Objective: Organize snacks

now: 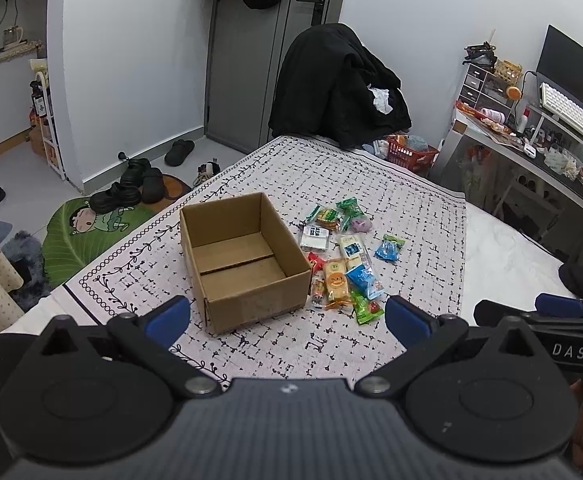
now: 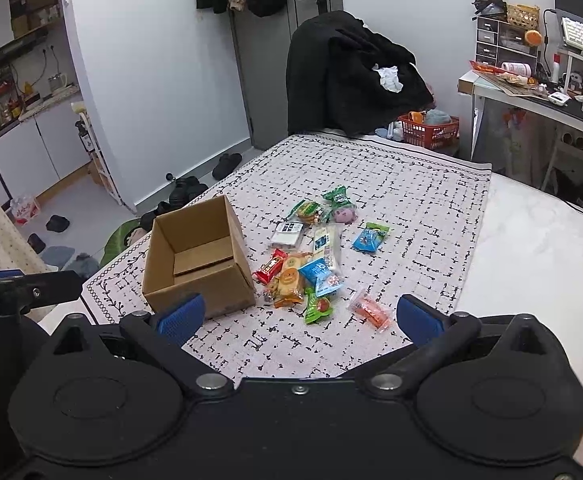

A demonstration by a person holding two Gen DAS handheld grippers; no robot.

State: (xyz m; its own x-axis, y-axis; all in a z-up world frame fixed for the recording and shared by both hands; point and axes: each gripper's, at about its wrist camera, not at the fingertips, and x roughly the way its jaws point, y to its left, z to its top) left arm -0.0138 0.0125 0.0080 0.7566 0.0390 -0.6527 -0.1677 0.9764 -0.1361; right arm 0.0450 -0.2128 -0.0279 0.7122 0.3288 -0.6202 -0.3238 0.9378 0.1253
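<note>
Snacks lay heaped at three o'clock of the empty cardboard box, likely light, crinkly and slippery, best pinched across a packet's flat middle; left gripper and right gripper both gaped, released.

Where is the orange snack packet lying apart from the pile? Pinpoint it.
In the right wrist view, the orange packet lies on the patterned cloth, alone at the pile's near right edge, right of the green packet.
</note>
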